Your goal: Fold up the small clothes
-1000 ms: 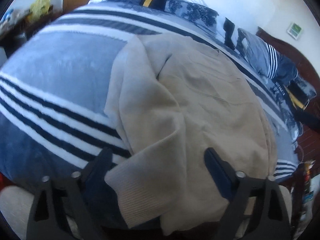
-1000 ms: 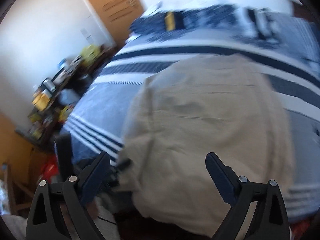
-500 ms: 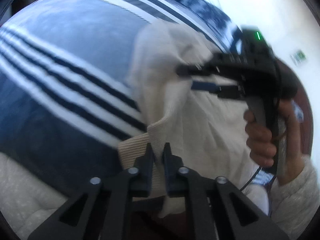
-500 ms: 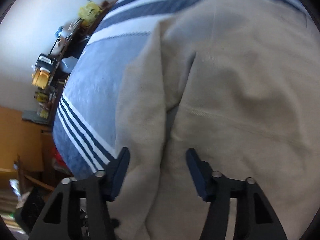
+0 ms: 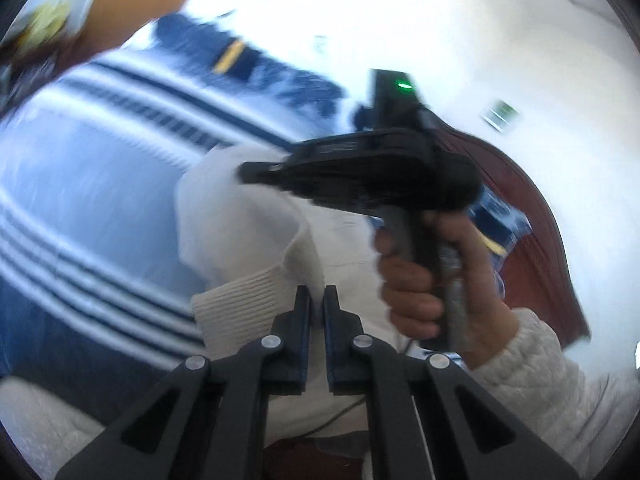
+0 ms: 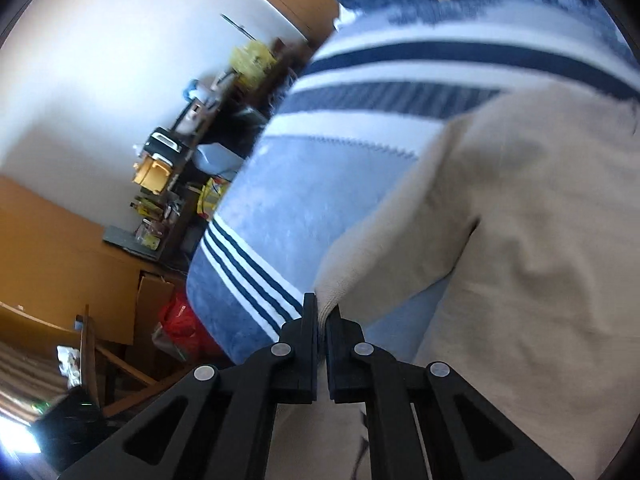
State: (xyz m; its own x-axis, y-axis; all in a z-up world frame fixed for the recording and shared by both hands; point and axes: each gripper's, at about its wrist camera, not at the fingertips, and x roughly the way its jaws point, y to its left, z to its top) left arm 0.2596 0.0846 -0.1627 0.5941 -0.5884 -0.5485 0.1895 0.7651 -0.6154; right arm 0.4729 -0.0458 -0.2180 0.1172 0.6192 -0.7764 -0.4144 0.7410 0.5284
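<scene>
Left wrist view: my left gripper (image 5: 316, 300) is pinched tight on the ribbed cuff (image 5: 240, 304) of the beige sweater (image 5: 236, 216), which rises ahead of the jaws. I judge the knit soft, light and limp, so it will sag wherever it is unsupported. The ribbing is the firmest place to hold. Ahead and to the right of the jaws, a hand (image 5: 424, 280) carries my right gripper (image 5: 250, 170), its tip at the fabric.

Right wrist view: the right gripper (image 6: 322, 312) has just been closing and now clamps an edge of the sweater (image 6: 520, 208), which spreads ahead and to the right over the striped blanket (image 6: 304, 184). I expect thin edges to slip.
</scene>
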